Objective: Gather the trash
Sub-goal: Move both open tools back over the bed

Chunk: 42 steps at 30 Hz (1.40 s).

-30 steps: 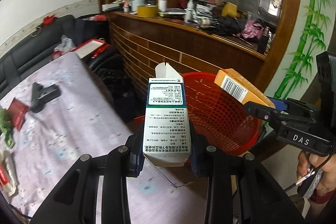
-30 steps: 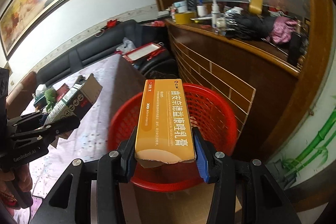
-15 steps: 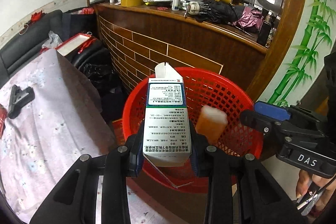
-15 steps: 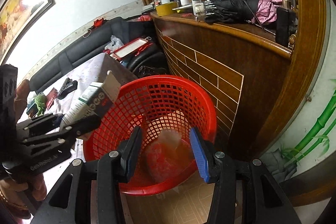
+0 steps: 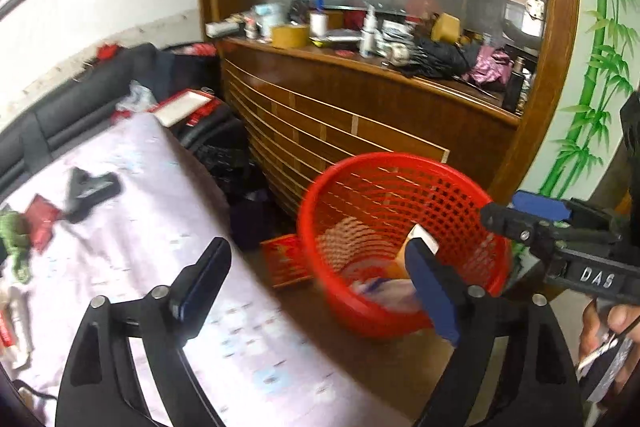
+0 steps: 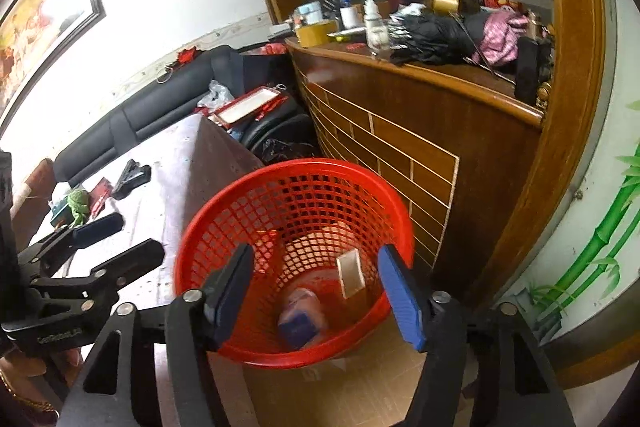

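A: Left hand-held gripper (image 5: 316, 279) status?

B: Jaws spread wide and just been opening, nothing between them. Black rigid arms with bolt heads, flat blue pads (image 5: 434, 291) on the inner faces. It tilts downward, one finger over the bench edge, the other in front of the basket.

A: Right one?

B: Right hand-held gripper (image 6: 316, 291): same build, jaws apart and also just been opening, empty. Angled down straight over the basket mouth. In the left wrist view its body shows at the right edge, with a hand (image 5: 608, 331) gripping the handle below it.

A: Where's the trash?

B: In the red basket (image 6: 240, 211): round plastic, open lattice wall, solid rim, standing on the floor between the bench and the cabinet. Inside: an orange carton (image 6: 350, 273) leaning end-up, pale end flap facing out, and a blurred white-and-blue box (image 6: 300, 319) low at the bottom. The blur hides its print.

A: Surroundings?

B: Bench (image 6: 180, 163) draped in a pale printed cloth, soft folds at the corner. On it: a black clip (image 6: 130, 177), a red packet (image 6: 100, 191), and something green and knitted (image 6: 78, 201). The curved wooden cabinet (image 6: 420, 131) has a glossy veneer and light inlay lines in a brick pattern, with a cluttered top. A flat red box (image 5: 284, 259) lies on the floor beside the basket.
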### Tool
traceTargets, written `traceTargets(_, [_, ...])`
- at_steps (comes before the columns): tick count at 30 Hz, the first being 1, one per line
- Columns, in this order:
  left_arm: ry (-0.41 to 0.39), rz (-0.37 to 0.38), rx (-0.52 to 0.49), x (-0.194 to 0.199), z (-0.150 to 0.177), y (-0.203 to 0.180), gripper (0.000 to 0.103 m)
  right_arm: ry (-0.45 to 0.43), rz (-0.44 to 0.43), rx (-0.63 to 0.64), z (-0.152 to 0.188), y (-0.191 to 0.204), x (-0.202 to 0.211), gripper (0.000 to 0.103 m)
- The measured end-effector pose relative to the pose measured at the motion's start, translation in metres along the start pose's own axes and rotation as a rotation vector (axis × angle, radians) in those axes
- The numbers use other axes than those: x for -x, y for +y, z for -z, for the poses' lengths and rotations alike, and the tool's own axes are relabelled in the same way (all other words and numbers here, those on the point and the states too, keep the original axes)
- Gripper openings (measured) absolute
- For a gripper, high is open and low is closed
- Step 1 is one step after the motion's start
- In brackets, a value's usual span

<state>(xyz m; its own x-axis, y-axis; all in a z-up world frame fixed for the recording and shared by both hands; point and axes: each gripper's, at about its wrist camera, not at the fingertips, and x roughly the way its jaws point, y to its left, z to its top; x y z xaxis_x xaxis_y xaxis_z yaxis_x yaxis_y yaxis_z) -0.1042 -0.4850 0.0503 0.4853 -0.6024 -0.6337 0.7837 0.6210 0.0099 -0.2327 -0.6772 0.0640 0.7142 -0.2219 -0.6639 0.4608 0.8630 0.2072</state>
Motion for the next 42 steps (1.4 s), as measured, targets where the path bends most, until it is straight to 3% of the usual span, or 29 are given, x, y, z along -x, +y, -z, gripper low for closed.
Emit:
traceTargets(10, [-0.051,-0.159,0.08,0.057,0.034,0.058,0.094,-0.042,-0.075,0.031,0.005,0.048,0.003,0.103])
traceTargets(18, [-0.095,-0.27,0.159,0.101,0.064,0.099,0.095,-0.097,-0.1,0.067,0.017,0.085,0.009,0.103])
traceTargets(23, [-0.094,-0.329,0.264,0.133,0.098,0.138,0.095,-0.142,-0.115,0.128,0.025,0.113,0.016,0.103])
traceTargets(37, [-0.061,-0.608,0.543,0.23,0.207,0.26,0.095,-0.099,-0.28,0.287,0.042,0.218,-0.003,0.103])
traceTargets(42, [-0.057,-0.67,0.632,0.257,0.232,0.3,0.096,-0.063,-0.334,0.34,0.049,0.259,-0.015,0.103])
